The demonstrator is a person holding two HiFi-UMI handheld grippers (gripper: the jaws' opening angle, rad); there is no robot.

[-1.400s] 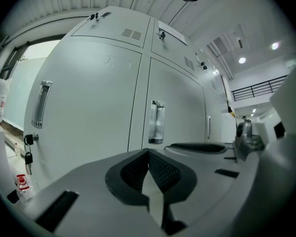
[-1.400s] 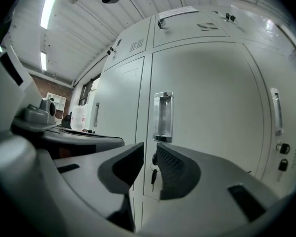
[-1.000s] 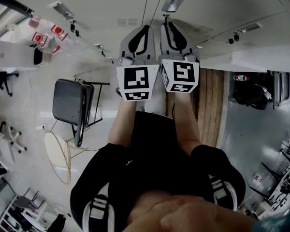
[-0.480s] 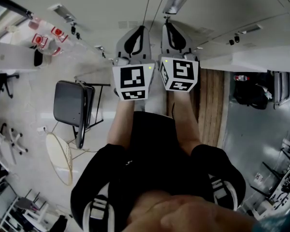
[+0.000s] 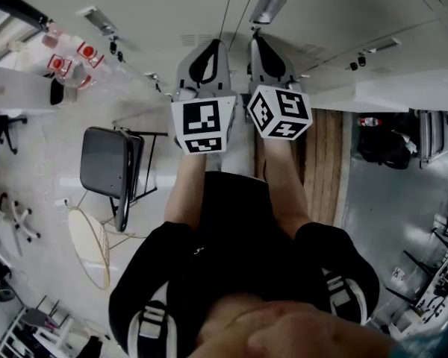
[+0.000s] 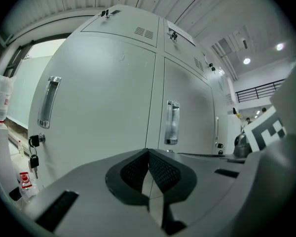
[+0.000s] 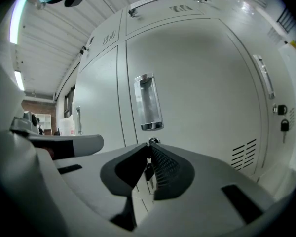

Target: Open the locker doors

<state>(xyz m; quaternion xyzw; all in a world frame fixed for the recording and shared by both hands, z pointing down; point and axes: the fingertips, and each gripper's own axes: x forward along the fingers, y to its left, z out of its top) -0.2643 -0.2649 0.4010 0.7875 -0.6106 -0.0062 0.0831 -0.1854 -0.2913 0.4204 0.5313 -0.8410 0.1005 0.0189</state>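
Note:
White locker doors [image 6: 103, 93] fill both gripper views. My left gripper [image 6: 148, 151] is shut and empty, pointing at the seam between two doors, below a recessed chrome handle [image 6: 172, 122]. My right gripper [image 7: 149, 145] sits just under another handle [image 7: 148, 102], its jaws closing with the tips meeting at the door's key lock [image 7: 153, 141]. A dark key [image 7: 148, 172] hangs in the narrow gap below. In the head view both grippers are side by side, left [image 5: 213, 45] and right [image 5: 255, 34], close to the lockers [image 5: 313, 13].
A black folding chair [image 5: 108, 170] stands on the left, with a round wire frame [image 5: 89, 245] below it. Plastic bottles [image 5: 63, 62] rest on a white ledge at the far left. A black bag [image 5: 384, 144] lies at the right, and keys [image 7: 284, 126] hang from a neighbouring door.
Both grippers have edged forward toward the lockers. The right gripper's marker cube has rolled, so that hand has twisted.

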